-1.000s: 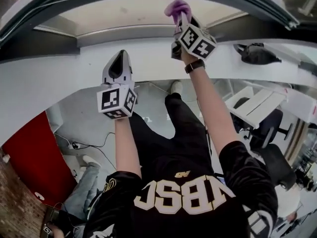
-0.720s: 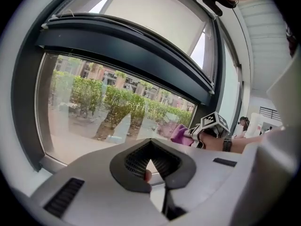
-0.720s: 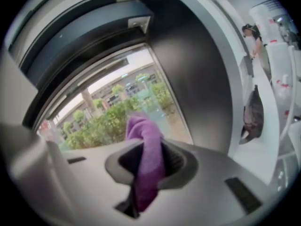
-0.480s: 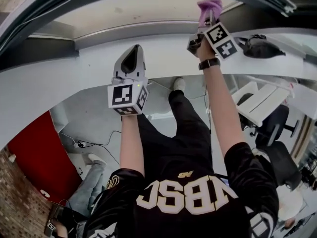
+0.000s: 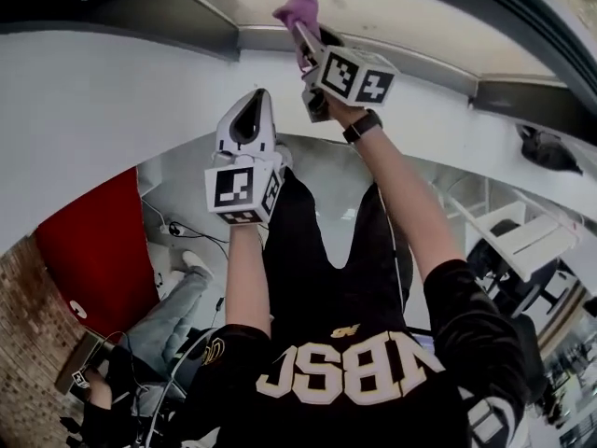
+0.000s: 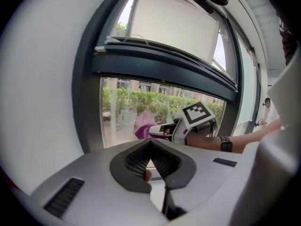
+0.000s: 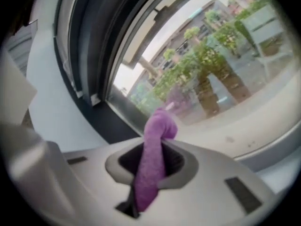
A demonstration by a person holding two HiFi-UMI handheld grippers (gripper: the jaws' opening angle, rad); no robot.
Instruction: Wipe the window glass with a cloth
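The purple cloth (image 5: pixel 298 9) is bunched in my right gripper (image 5: pixel 304 34), which is shut on it and holds it up against the window glass (image 5: pixel 401 12). In the right gripper view the cloth (image 7: pixel 160 125) sticks out between the jaws, its tip against the glass (image 7: pixel 221 74) near the lower left corner. My left gripper (image 5: pixel 247 119) hangs lower and nearer to me, shut with nothing in it. From the left gripper view I see the cloth (image 6: pixel 143 125) and the right gripper (image 6: pixel 162 130) in front of the glass (image 6: pixel 124 112).
A dark window frame (image 6: pixel 87 102) and a white wall (image 6: pixel 37 102) border the glass on the left. A blind housing (image 6: pixel 164 69) crosses above. Below run the sill (image 7: pixel 254 126), a red panel (image 5: pixel 93 250), a black bag (image 5: pixel 546 147) and an office chair (image 5: pixel 522 278).
My right gripper has carried the cloth leftward along the glass, toward the left side of the frame. The left gripper has stayed shut and hardly moved.
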